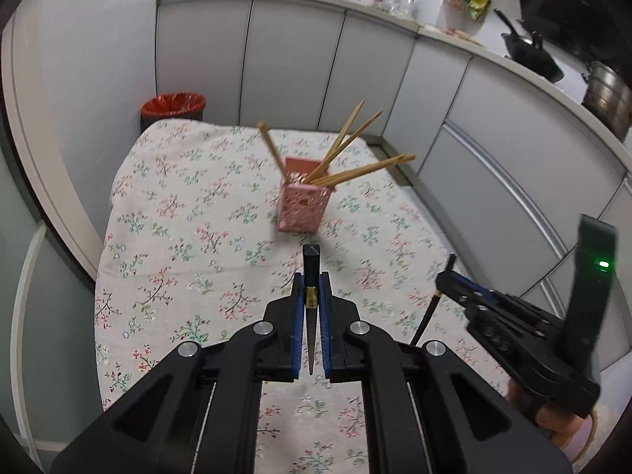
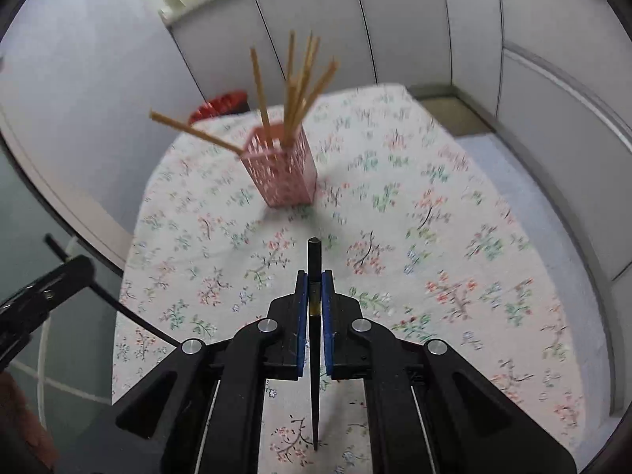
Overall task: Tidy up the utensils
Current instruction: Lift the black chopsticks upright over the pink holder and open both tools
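A pink perforated holder (image 1: 301,204) stands upright on the flowered tablecloth (image 1: 189,237), with several wooden chopsticks (image 1: 347,140) leaning out of it. It also shows in the right wrist view (image 2: 282,168). My left gripper (image 1: 312,280) is shut on a black chopstick (image 1: 311,272), held above the cloth short of the holder. My right gripper (image 2: 315,280) is shut on another black chopstick (image 2: 315,316). The right gripper shows in the left wrist view (image 1: 454,280), to the right. The left gripper shows at the left edge of the right wrist view (image 2: 51,276).
A red-lined bin (image 1: 173,106) stands on the floor beyond the table's far left corner. Grey cabinet fronts (image 1: 300,63) run behind and along the right. The counter above holds a black pan (image 1: 531,53) and a steel pot (image 1: 610,98).
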